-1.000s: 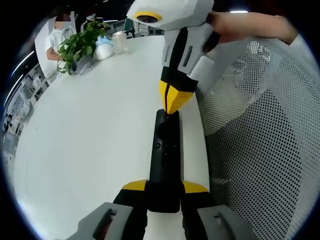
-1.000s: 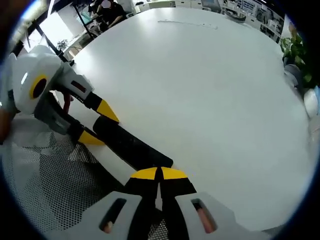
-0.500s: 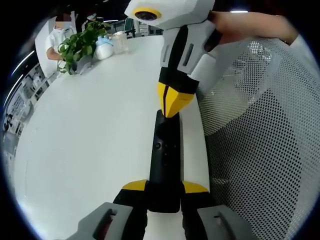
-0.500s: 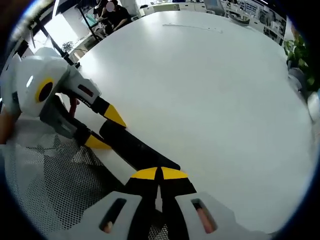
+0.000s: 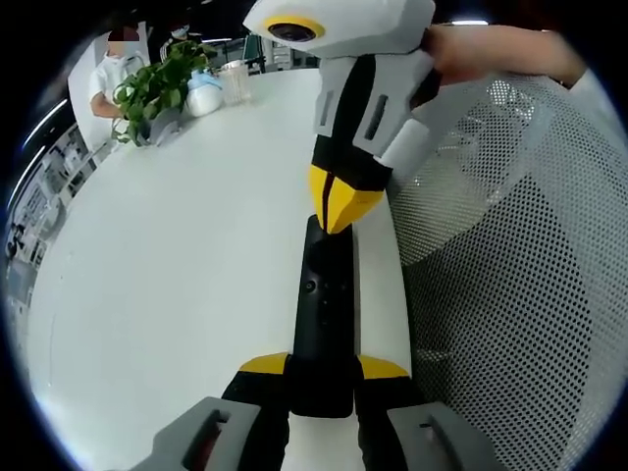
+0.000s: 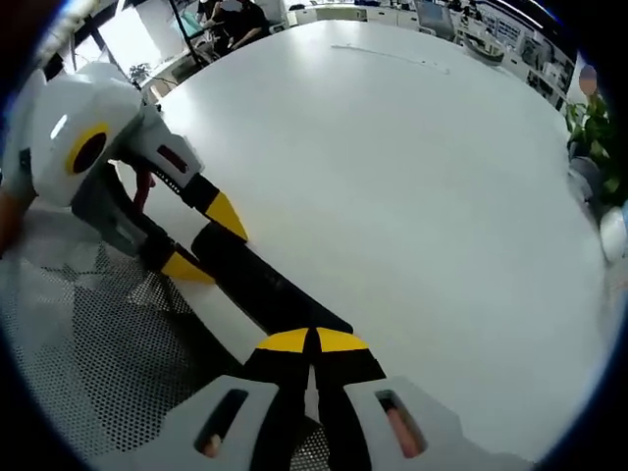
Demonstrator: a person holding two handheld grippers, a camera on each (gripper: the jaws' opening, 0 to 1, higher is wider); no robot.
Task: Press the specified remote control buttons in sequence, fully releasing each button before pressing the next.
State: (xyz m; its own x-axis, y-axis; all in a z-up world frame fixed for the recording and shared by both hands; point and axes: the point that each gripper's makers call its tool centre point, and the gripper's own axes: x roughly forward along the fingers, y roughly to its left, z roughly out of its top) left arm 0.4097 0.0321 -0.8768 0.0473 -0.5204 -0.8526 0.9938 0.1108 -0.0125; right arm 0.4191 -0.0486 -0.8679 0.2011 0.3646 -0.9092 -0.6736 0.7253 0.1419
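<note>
Remote [image 5: 324, 314] at lower centre of left gripper view, near table [image 5: 177, 275] edge. My left gripper [image 5: 324, 371] pinches its near end; my right gripper [image 5: 339, 211], jaws pressed together, tip at far end. Risk: off-centre push tips remote off edge.

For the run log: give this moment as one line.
left gripper: shut on black remote control | right gripper: shut, tip at remote's far end | surface: white table | beside: mesh chair

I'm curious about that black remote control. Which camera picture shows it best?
The left gripper view: the remote control runs lengthwise up the picture with its button face towards the camera, held at its near end by the left gripper. In the right gripper view the remote lies slanted, its near end hidden behind the right gripper.
</note>
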